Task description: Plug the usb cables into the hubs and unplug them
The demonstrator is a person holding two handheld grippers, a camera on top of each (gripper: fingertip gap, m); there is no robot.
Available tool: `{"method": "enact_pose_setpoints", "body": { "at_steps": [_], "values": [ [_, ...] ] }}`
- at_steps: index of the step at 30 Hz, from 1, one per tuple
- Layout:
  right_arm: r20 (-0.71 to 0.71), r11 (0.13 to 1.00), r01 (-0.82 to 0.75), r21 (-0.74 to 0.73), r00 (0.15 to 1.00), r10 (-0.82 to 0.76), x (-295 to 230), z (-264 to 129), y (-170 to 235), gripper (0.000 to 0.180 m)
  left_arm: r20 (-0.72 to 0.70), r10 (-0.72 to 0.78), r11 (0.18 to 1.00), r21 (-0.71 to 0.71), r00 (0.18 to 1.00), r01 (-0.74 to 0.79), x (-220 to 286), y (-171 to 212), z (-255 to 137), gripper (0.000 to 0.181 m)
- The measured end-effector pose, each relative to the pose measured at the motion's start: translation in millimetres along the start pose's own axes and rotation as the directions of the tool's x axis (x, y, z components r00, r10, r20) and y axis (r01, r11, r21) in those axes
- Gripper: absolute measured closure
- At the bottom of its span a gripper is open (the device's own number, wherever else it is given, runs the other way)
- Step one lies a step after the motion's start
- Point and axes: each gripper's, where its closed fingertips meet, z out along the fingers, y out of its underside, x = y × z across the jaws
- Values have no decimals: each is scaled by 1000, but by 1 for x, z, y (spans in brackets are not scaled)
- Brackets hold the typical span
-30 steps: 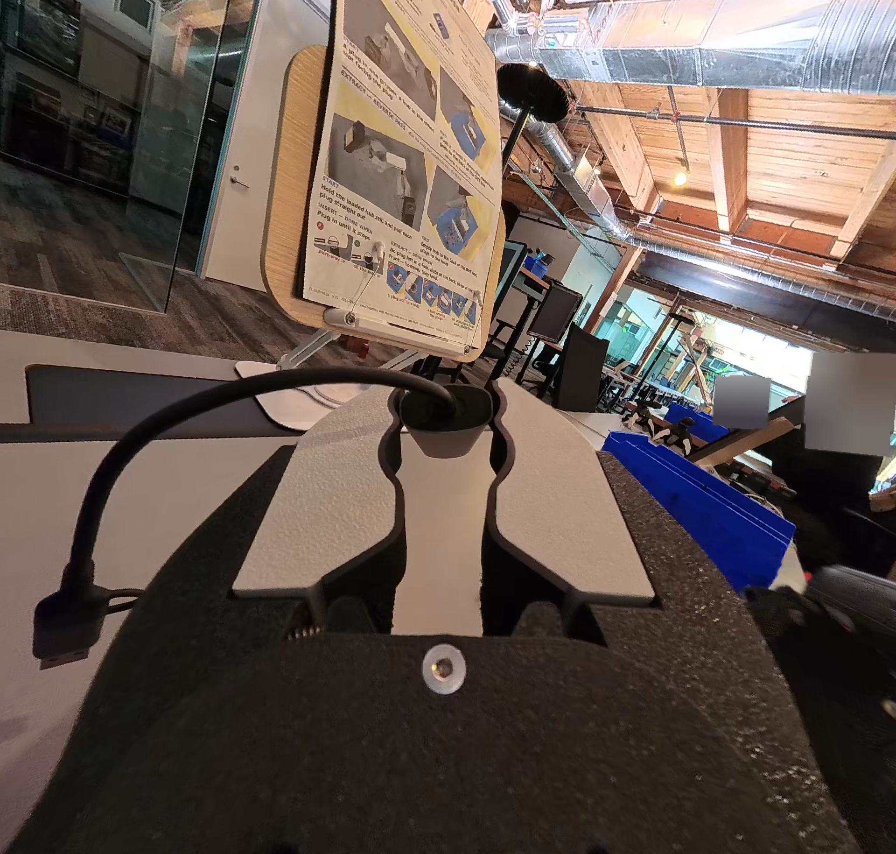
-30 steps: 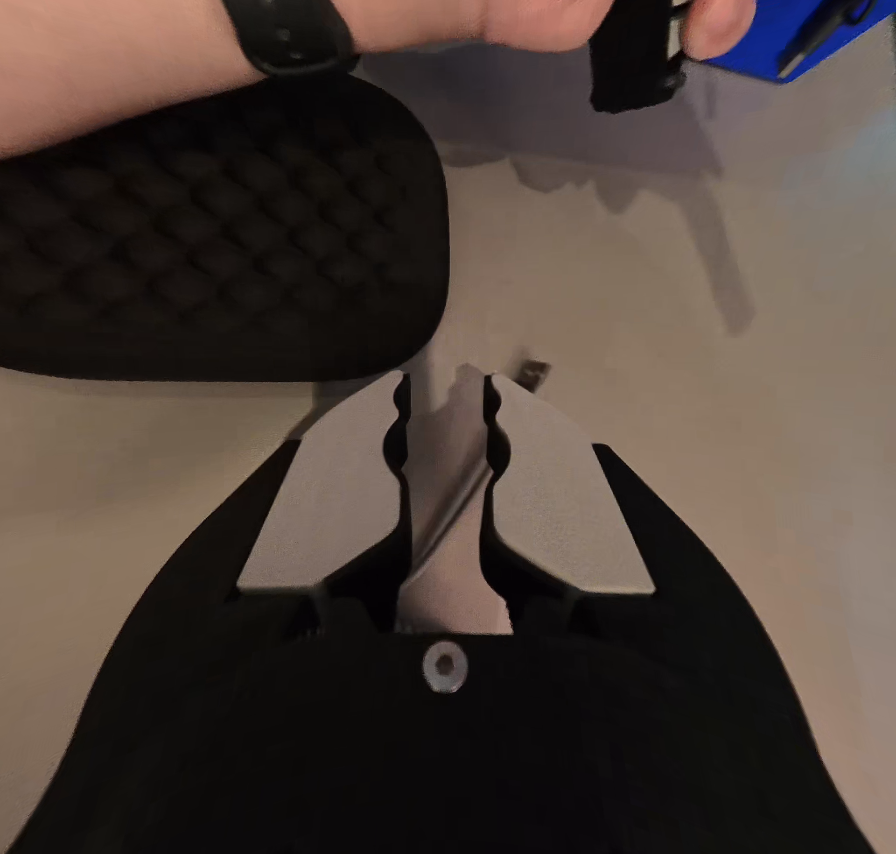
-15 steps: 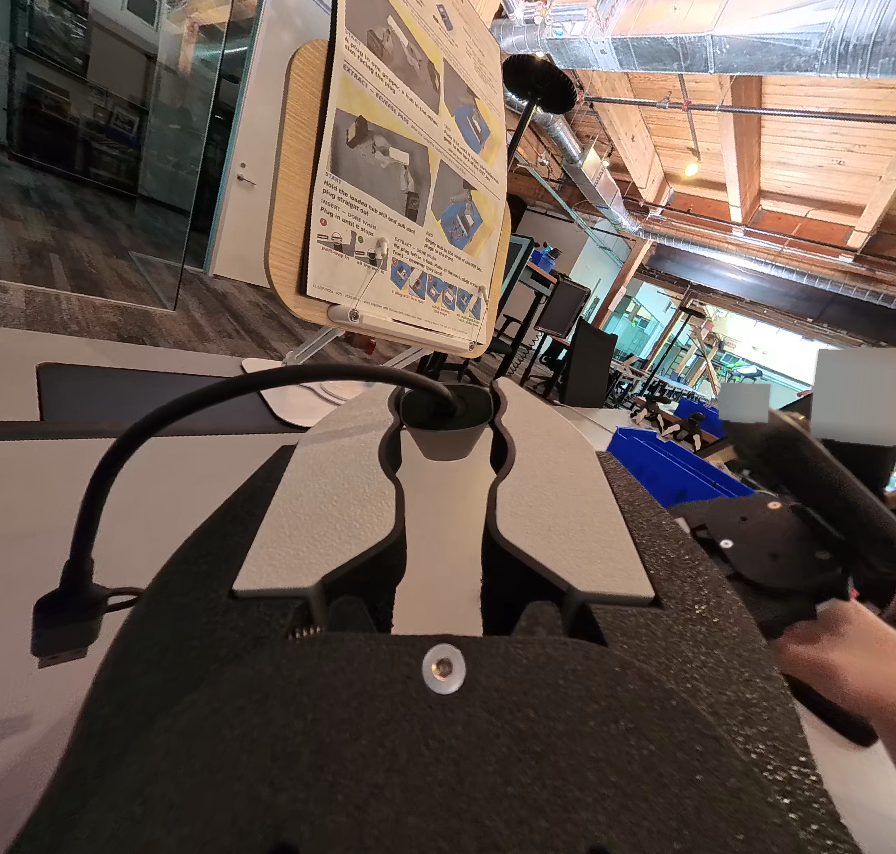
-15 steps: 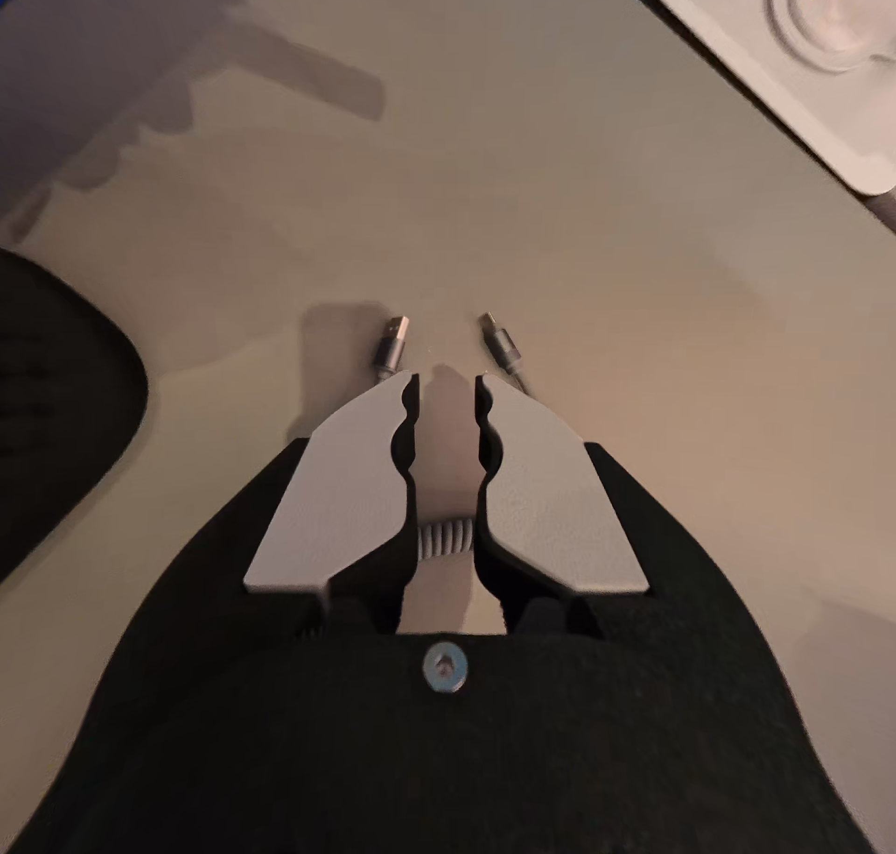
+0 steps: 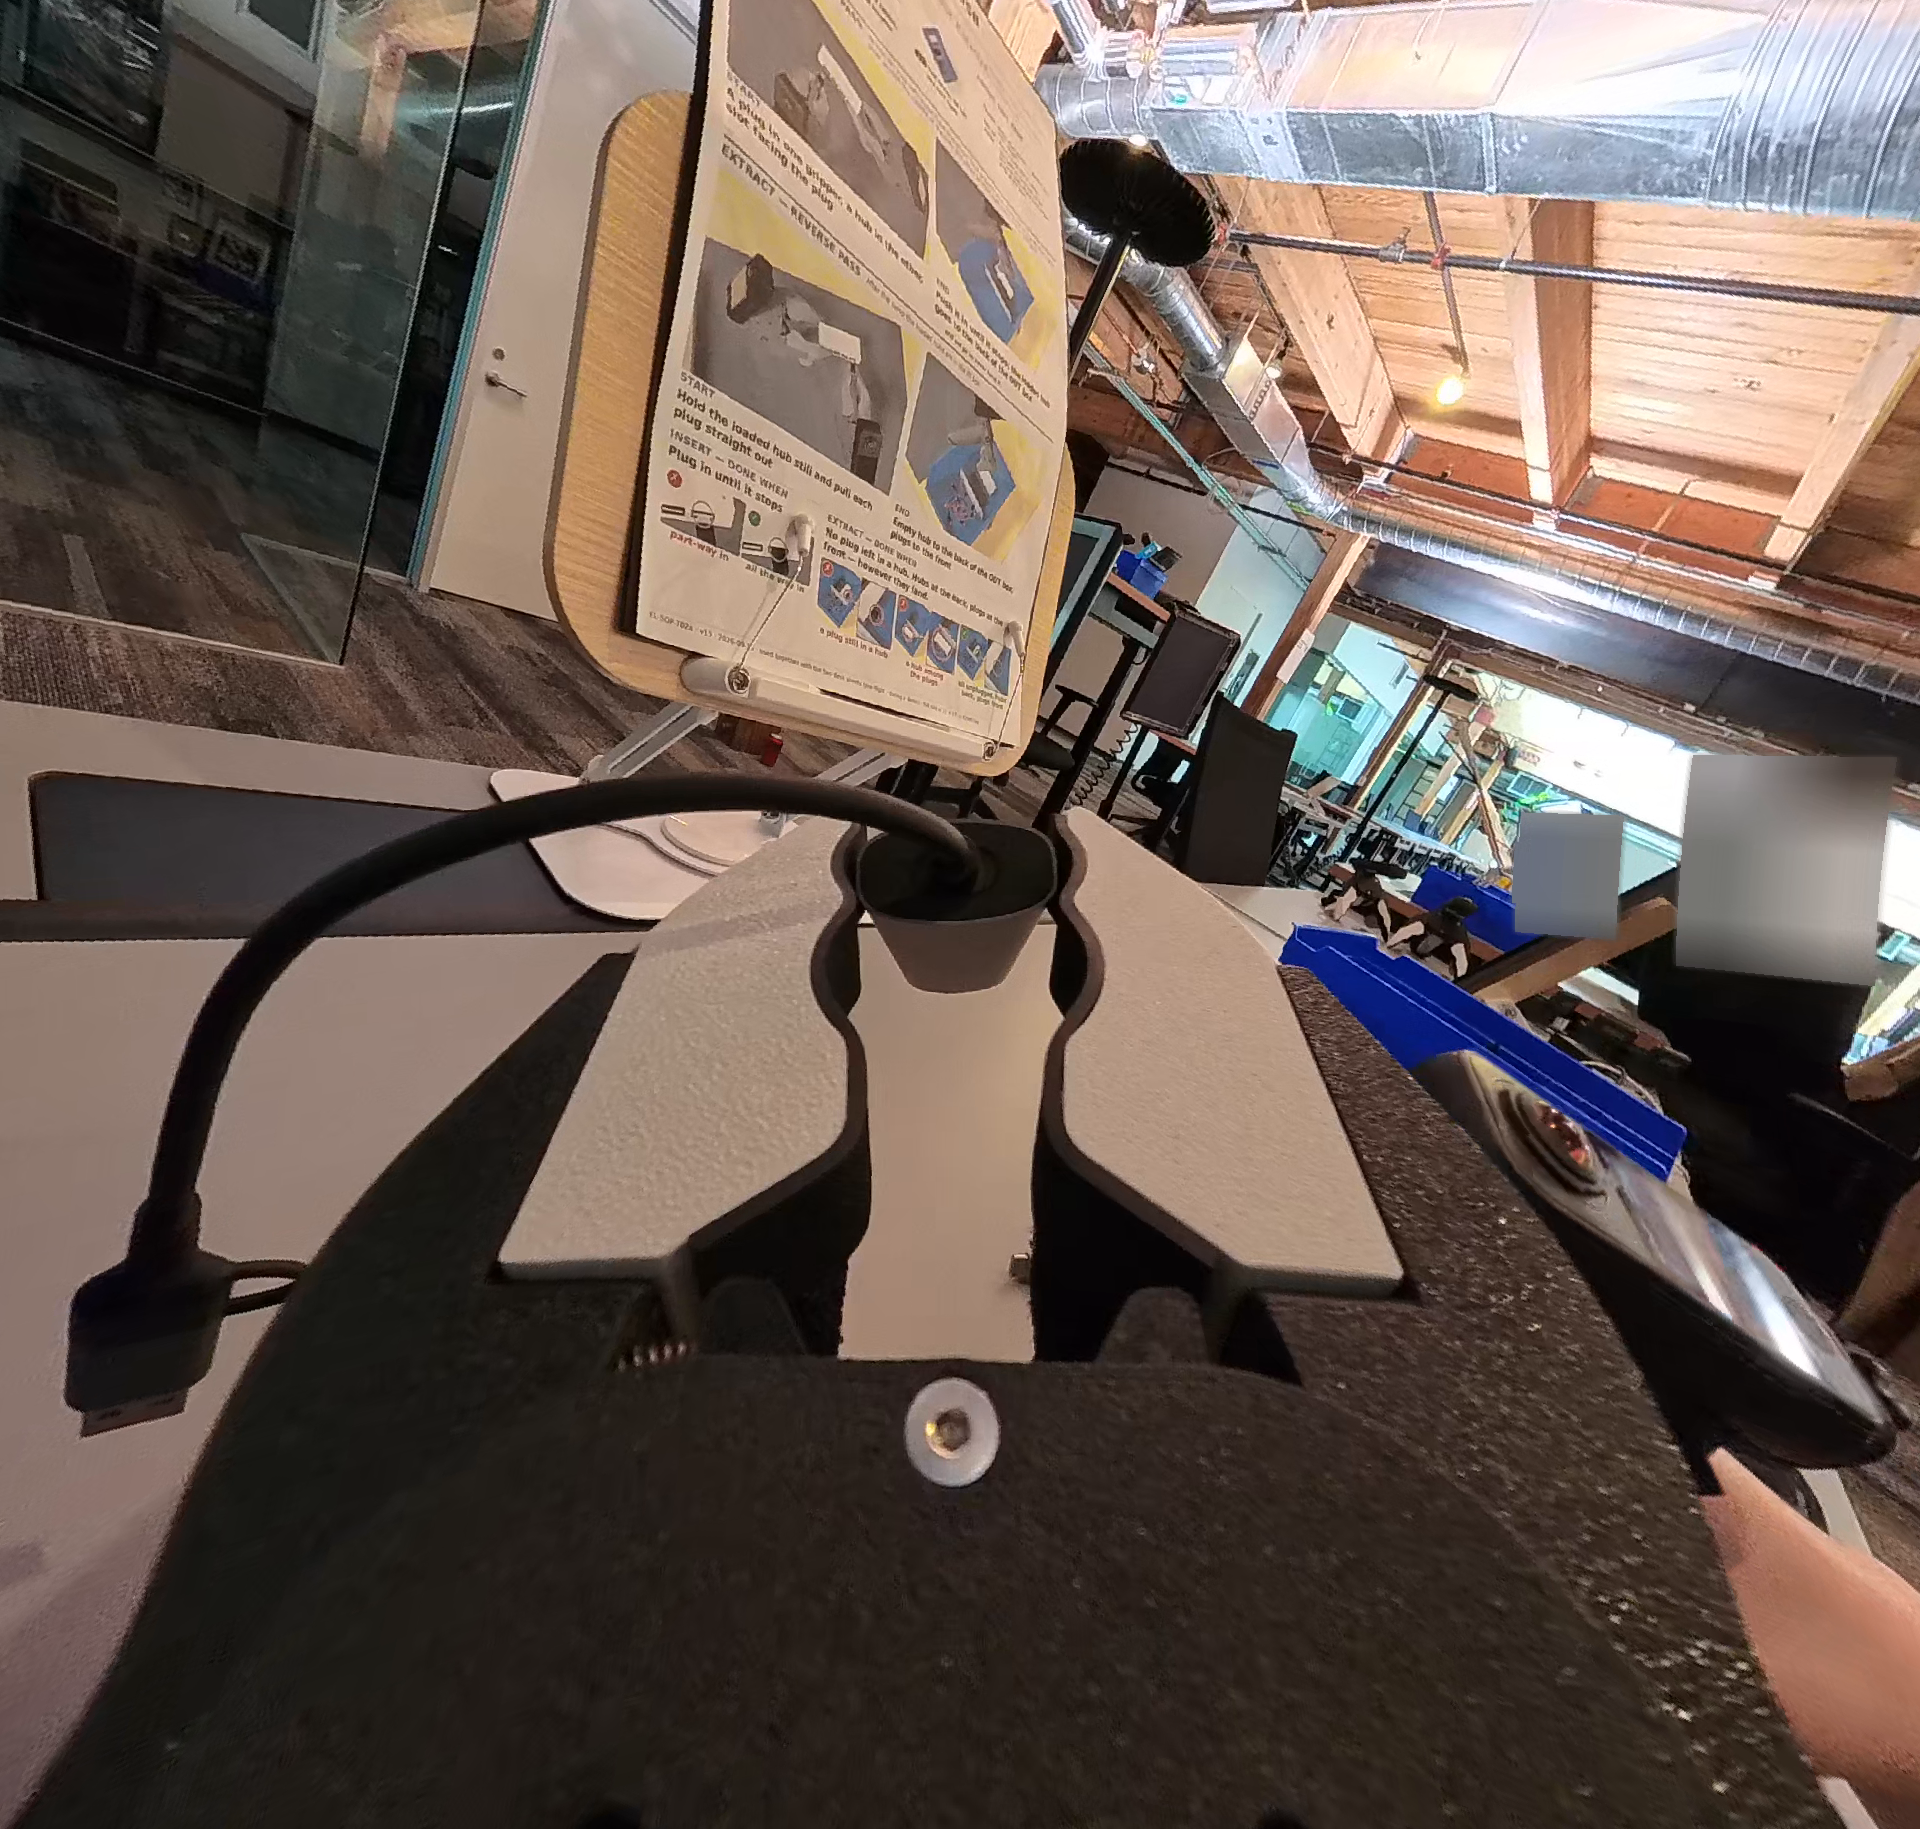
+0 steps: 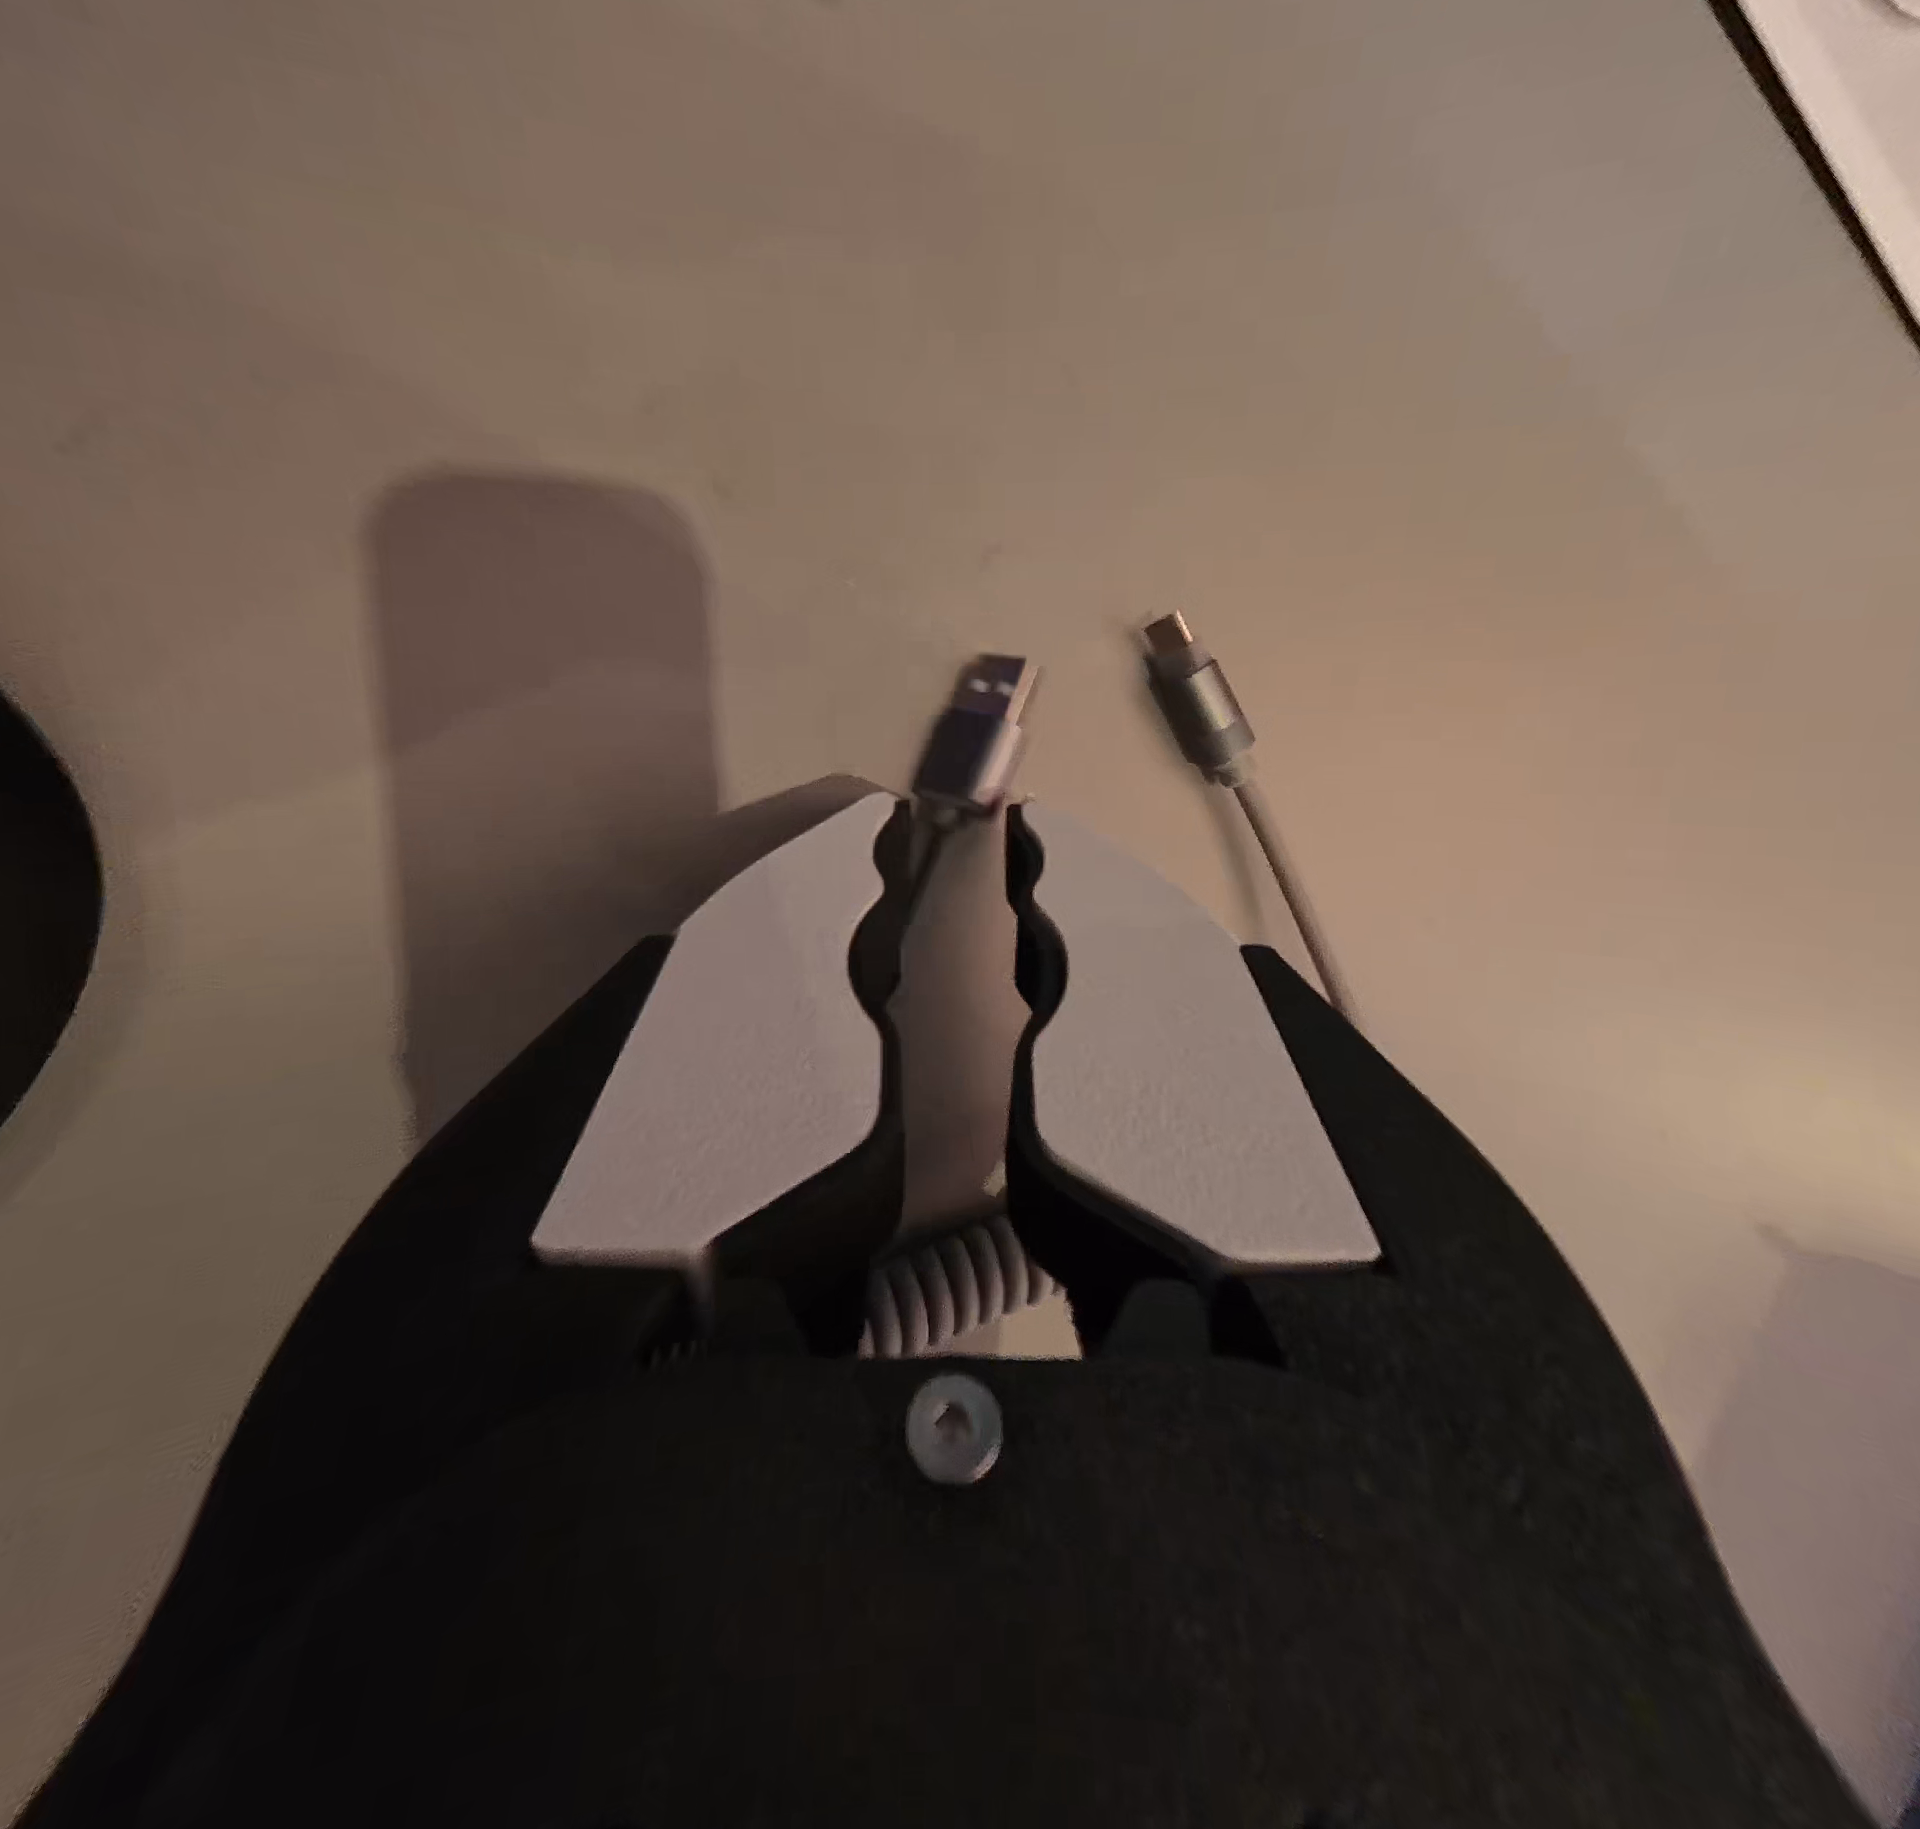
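— Wooden beams and a silver duct fill the upper right of the left wrist view; what's lower down?

— One instruction sheet [image 5: 852,377] clipped on a wooden stand, top centre, and one blue bin [image 5: 1475,1031] at the right edge. Below the bin, the other tool's camera body [image 5: 1662,1270] pokes in, with a bit of a person's hand [image 5: 1808,1654] at lower right.

— And the left claw [image 5: 954,906]?

— Closed on the hub [image 5: 951,906], a dark piece wedged between its tips. The hub's black lead [image 5: 343,906] arcs over to the left of the frame and ends in a black plug [image 5: 135,1353] hanging above the pale bench [image 5: 312,1031].

— What about the right wrist view?

— Dim, a little blurred. The right claw [image 6: 954,805] stands slightly parted, gripping nothing, tips right over the back end of one USB plug [image 6: 982,730] lying on the bench [image 6: 1351,325]. A second, smaller plug [image 6: 1195,693] lies just beside it to the right, its pale cord running down the frame. So two plugs, and one coiled stretch of cable [image 6: 951,1296] showing deep in the claw's throat.

— Anything crowding them?

— A white plate's corner [image 6: 1839,86] at upper right, well apart.
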Motion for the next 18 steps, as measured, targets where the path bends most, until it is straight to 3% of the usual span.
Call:
{"method": "enact_pose_setpoints", "body": {
  "at_steps": [5,18],
  "values": [
    [-47,1000,15,20,999,-14,1,1,-1,168,9,11,1000,-8,1000,-11,0,2,1,148],
    [-4,998,-56,-40,998,56,2,0,1,168,17,22,999,-33,1000,-22,2,8,4,148]
  ]
}}
